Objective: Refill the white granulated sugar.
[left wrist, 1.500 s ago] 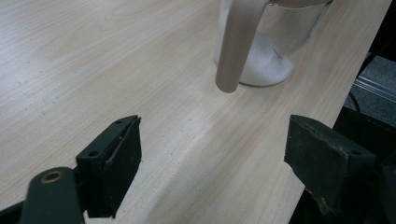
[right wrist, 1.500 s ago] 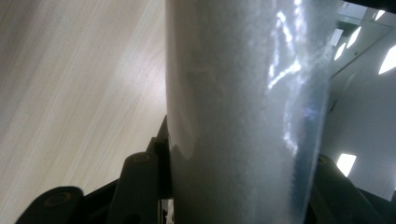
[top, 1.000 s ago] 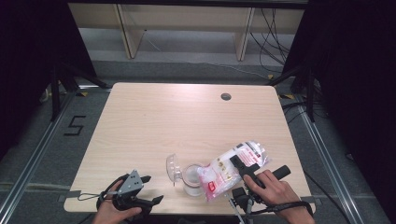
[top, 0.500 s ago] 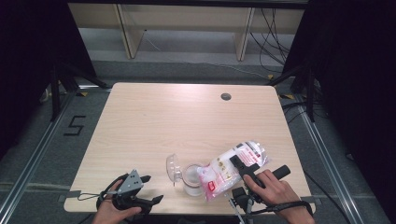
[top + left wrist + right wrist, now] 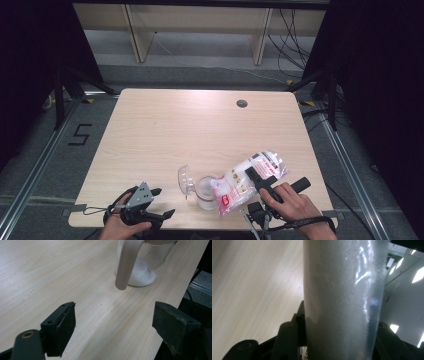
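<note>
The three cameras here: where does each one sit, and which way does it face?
High view: above the person's side, looking forward and down on the light wooden table; both hands show, the right tool clamping a clear plastic bag of white grains.
Left gripper view: rides the left tool, looking across the table between open jaws at the clear plastic jar.
Right gripper view: rides the right tool, its jaws pressed on the bag.
Shared: high and left gripper views both show the jar.

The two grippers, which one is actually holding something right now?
The right gripper: its jaws clamp the bag of white powder, tipped over the clear jar. The left gripper rests open near the table's front edge, nothing between its jaws.
</note>
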The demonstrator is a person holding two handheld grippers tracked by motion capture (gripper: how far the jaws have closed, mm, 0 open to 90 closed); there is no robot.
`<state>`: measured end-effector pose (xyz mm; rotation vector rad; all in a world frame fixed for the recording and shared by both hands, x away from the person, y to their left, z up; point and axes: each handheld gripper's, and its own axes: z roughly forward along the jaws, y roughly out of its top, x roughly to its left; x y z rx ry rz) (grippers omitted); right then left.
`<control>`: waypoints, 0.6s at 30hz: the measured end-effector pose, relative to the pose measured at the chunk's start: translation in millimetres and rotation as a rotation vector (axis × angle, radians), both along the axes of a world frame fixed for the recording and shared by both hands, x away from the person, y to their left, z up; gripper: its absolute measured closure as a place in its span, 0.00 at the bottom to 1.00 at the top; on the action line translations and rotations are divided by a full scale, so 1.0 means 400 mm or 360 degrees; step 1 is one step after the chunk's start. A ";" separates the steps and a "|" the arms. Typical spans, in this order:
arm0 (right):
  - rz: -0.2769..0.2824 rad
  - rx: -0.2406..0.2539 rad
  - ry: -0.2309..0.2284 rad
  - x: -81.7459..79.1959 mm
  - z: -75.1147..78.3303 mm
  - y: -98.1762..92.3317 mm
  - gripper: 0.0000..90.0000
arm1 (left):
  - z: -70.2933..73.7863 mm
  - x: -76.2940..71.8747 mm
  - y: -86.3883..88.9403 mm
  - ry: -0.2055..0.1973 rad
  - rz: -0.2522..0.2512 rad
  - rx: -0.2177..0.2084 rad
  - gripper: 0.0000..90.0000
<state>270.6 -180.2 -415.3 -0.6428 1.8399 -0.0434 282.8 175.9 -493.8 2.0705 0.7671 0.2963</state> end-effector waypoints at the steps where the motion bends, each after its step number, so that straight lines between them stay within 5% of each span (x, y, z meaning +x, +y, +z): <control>1: -0.0003 0.0006 0.0000 0.000 -0.001 0.000 0.67 | -0.001 0.001 0.000 -0.0011 -0.0004 -0.0004 0.21; 18: 0.0013 -0.0011 -0.0010 0.000 -0.001 0.001 0.68 | 0.002 0.000 0.001 -0.0001 -0.0006 0.0004 0.21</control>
